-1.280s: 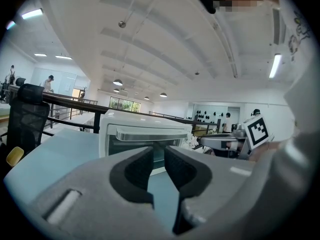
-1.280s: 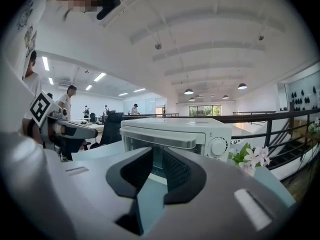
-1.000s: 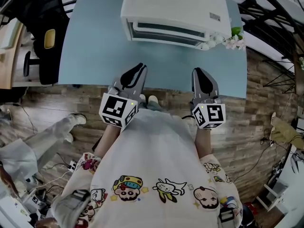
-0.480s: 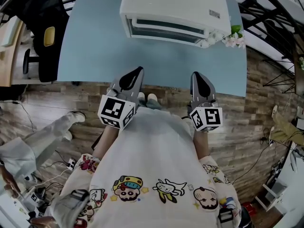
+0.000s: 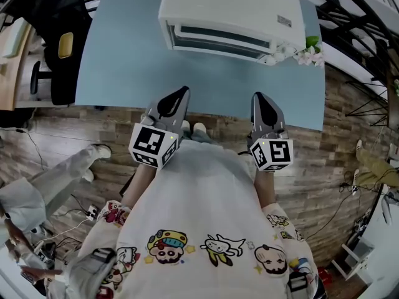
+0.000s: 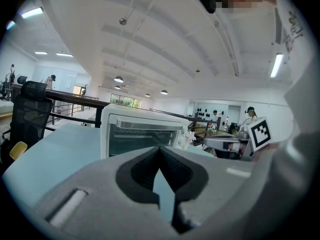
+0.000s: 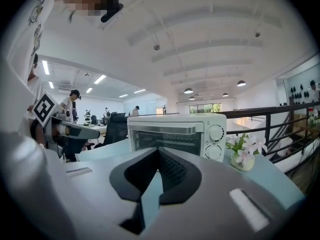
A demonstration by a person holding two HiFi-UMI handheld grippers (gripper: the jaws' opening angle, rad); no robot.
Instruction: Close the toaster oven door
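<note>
A white toaster oven [image 5: 230, 11] stands at the far side of the light blue table [image 5: 124, 61]. Its glass door stands upright against the front, with two knobs to the right of the door [image 7: 175, 134]. My left gripper [image 5: 181, 91] hovers over the table's near edge, well short of the oven. It is shut, tips touching, nothing between them [image 6: 160, 149]. My right gripper [image 5: 258, 96] is level with it on the right, also shut and empty [image 7: 159, 150]. Both point at the oven [image 6: 142, 134].
A small vase of pale flowers [image 5: 308, 53] stands by the oven's right corner [image 7: 245, 151]. A black office chair [image 5: 62, 42] stands off the table's left side. Another person's legs [image 5: 56, 179] are on the wooden floor at the left. A dark railing runs behind the table.
The right gripper's jaws have come together from a slight gap. Both grippers sit a touch nearer the body in the head view. The oven looks the same.
</note>
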